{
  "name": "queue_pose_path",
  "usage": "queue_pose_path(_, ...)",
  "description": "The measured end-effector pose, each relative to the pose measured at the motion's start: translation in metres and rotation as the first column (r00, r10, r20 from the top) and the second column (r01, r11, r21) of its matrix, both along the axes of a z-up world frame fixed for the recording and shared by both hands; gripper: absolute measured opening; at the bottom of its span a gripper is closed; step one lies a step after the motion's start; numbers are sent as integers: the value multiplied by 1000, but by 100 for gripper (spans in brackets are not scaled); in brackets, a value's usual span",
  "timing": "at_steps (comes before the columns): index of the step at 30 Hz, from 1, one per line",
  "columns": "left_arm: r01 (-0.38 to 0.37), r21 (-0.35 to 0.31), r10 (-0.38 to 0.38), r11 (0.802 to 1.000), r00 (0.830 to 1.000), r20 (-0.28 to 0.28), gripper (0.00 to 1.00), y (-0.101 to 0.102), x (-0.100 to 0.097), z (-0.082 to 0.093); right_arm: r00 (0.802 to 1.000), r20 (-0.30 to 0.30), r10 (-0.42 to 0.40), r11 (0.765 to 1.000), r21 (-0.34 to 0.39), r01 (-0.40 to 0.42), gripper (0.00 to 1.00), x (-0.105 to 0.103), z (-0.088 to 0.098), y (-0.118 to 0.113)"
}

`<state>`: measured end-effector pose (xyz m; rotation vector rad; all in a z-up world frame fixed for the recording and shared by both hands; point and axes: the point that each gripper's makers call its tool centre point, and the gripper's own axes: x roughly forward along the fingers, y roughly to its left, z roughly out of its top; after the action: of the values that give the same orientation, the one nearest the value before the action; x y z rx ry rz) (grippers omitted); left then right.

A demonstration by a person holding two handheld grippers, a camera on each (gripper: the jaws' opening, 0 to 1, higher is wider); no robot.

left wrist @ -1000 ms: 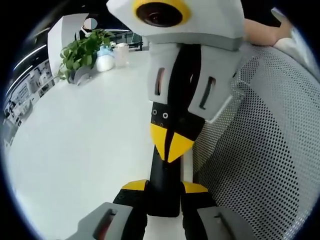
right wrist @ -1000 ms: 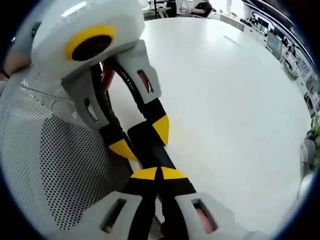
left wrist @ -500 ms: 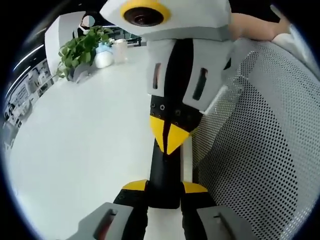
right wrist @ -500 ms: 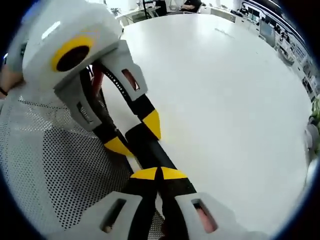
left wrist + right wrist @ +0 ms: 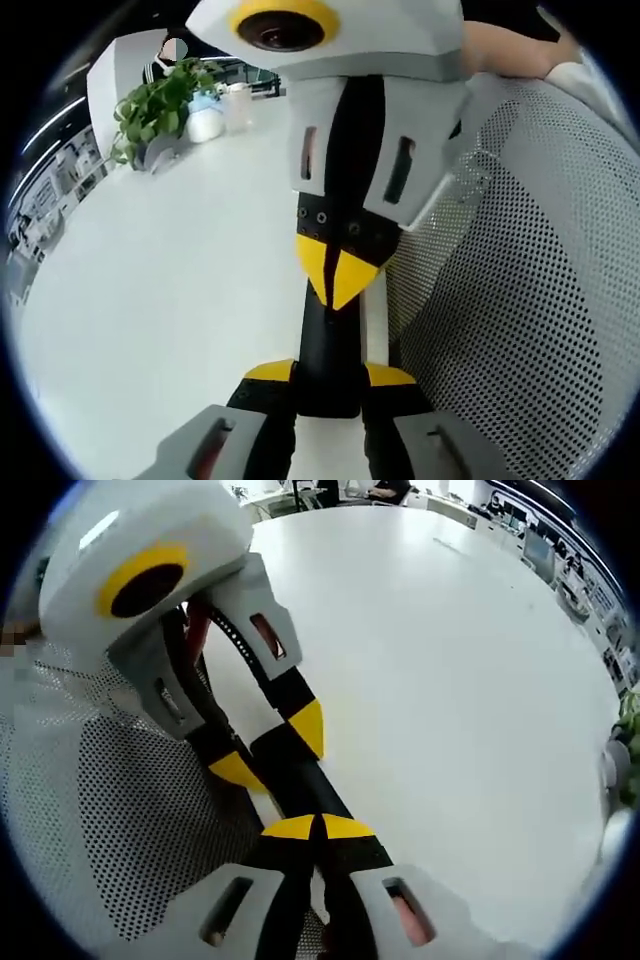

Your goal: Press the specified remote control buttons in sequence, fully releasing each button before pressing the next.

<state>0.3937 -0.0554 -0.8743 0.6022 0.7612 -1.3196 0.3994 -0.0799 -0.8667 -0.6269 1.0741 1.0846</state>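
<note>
Fingers, left: your left gripper (image 5: pixel 328 376) has its yellow-tipped jaws set apart and clamped on the sides of the remote control (image 5: pixel 327 340).
Fingers, right: your right gripper (image 5: pixel 338 278) has its jaws closed together, and their joined yellow tips rest on the remote's top face.
Remote: a slim black bar, held at the edge of the white table (image 5: pixel 160 300), just beside a white perforated mesh surface (image 5: pixel 520 300). You cannot make out its buttons.
Left gripper view: shows a potted plant (image 5: pixel 155 105) at the far end of the table and a hand (image 5: pixel 510 50) behind the right gripper.
Right gripper view: shows the left gripper (image 5: pixel 270 750) straddling the remote (image 5: pixel 305 785), with your right tips (image 5: pixel 318 828) on it.
Pose: the two grippers face each other along the remote.
</note>
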Motion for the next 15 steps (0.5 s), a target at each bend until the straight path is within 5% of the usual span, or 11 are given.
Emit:
queue_pose_path(6,0,-3,0,1000,1000,-1,24,0,0,0,998,32,49,999,-10,-48,0,0,-1,1)
queue_pose_path(15,3,0,-3,1000,1000,0,24,0,1,0,1000,3,2,1000,-12,-2,0,2,0,1)
